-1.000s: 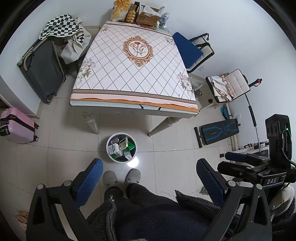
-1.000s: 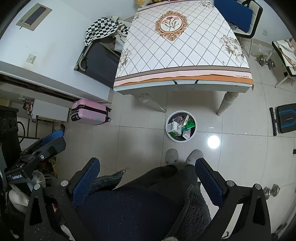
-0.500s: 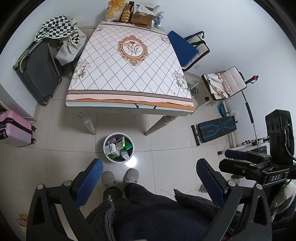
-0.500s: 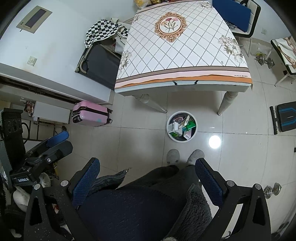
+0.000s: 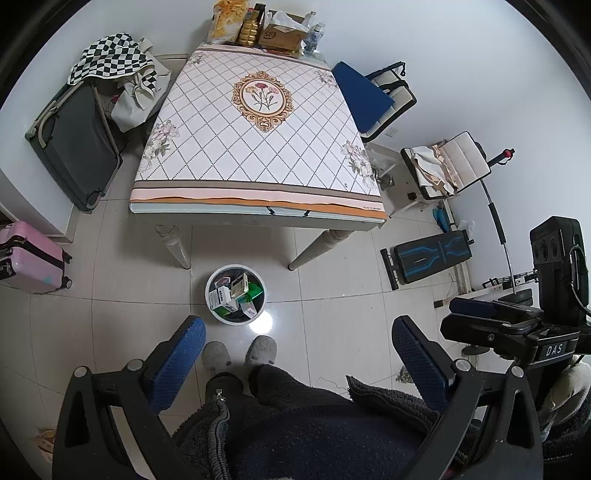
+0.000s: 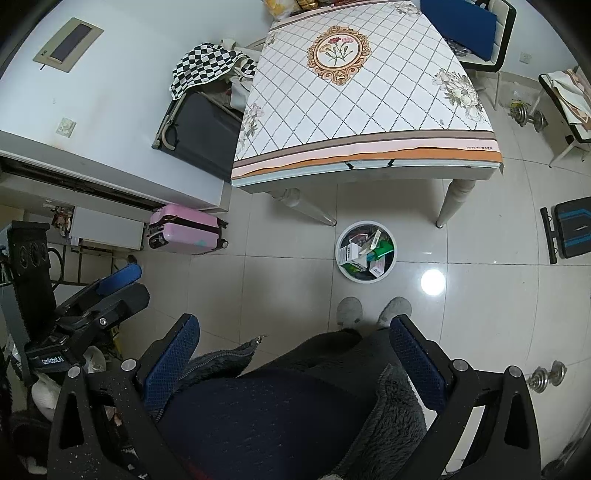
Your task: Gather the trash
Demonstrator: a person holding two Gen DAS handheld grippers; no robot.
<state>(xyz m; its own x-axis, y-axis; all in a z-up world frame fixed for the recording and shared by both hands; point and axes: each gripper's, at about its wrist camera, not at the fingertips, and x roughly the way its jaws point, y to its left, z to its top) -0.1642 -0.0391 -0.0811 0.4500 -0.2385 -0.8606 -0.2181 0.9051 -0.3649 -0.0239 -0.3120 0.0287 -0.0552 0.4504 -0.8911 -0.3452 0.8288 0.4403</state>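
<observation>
A round white trash bin (image 5: 258,314) stands on the tiled floor in front of the table, filled with several small cartons and wrappers; it also shows in the right wrist view (image 6: 341,267). My left gripper (image 5: 297,341) is open and empty, held high above the floor over the person's legs. My right gripper (image 6: 295,338) is open and empty, held at a similar height. Each gripper shows at the edge of the other's view, the right one (image 5: 476,310) and the left one (image 6: 110,282).
A table with a diamond-patterned cloth (image 5: 255,147) has boxes and snack bags at its far edge (image 5: 266,29). A dark suitcase (image 5: 77,144), pink suitcase (image 5: 26,258), blue chair (image 5: 365,96), weight bench (image 5: 430,254) and dumbbells (image 6: 528,116) surround it. Grey slippers (image 5: 240,352) stand by the bin.
Both grippers have shifted a little, so the table and bin slide slightly in both views. Both stay open and empty.
</observation>
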